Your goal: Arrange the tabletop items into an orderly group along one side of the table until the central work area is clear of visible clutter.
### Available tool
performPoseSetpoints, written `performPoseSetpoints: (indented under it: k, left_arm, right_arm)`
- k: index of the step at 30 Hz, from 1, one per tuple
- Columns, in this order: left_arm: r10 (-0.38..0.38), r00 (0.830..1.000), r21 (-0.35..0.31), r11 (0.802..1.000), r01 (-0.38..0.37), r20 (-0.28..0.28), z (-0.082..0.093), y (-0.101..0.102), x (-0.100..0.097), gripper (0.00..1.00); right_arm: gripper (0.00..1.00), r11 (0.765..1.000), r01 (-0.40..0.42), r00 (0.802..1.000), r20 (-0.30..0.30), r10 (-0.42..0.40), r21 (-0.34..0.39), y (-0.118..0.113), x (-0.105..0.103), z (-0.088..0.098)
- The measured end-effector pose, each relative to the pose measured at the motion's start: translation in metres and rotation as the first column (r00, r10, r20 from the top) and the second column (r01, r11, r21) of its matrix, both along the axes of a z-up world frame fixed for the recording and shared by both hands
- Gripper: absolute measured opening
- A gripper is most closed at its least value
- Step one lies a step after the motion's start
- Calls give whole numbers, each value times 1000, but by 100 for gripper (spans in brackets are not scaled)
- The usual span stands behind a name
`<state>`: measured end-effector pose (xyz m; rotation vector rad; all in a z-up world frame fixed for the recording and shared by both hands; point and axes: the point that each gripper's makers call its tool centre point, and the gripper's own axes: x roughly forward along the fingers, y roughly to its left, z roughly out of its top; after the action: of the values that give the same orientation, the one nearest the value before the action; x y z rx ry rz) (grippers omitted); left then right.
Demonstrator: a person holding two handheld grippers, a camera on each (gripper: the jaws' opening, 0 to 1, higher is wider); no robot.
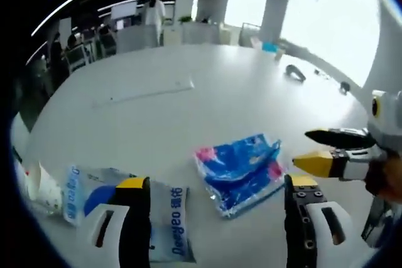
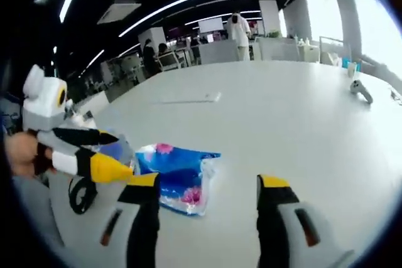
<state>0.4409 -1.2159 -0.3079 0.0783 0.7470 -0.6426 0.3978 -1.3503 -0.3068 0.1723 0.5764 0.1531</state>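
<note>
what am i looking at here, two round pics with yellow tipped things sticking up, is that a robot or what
No robot: a person holds a pair of tongs in each hand, each with a fisheye camera looking along its jaws. In the left gripper view the left tongs stand open and empty, and the right tongs come in from the right. The right gripper view shows the right tongs open and the left tongs entering from the left. On the white table lie a blue and pink packet and a white and blue packet. Nothing is held.

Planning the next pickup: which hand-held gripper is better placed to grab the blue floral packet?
Probably left: the blue floral packet lies between its open jaws in the left gripper view. In the right gripper view it sits off to the left.
</note>
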Motion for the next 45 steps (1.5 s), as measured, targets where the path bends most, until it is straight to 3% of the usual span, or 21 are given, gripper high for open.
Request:
performPoseSetpoints:
  k: [13, 27, 45]
  left_arm:
    - [0, 999, -25, 1000, 1, 49, 38, 13, -13, 96]
    - [2, 996, -7, 1000, -1, 92, 60, 44, -17, 96]
    - [46, 997, -8, 999, -45, 66, 57, 73, -17, 93]
  right_arm:
    - [64, 999, 1, 999, 38, 1, -42, -1, -22, 37]
    - [58, 998, 14, 999, 33, -12, -69, 14, -32, 47]
    - [55, 998, 1, 1000, 24, 0, -56, 26, -32, 46]
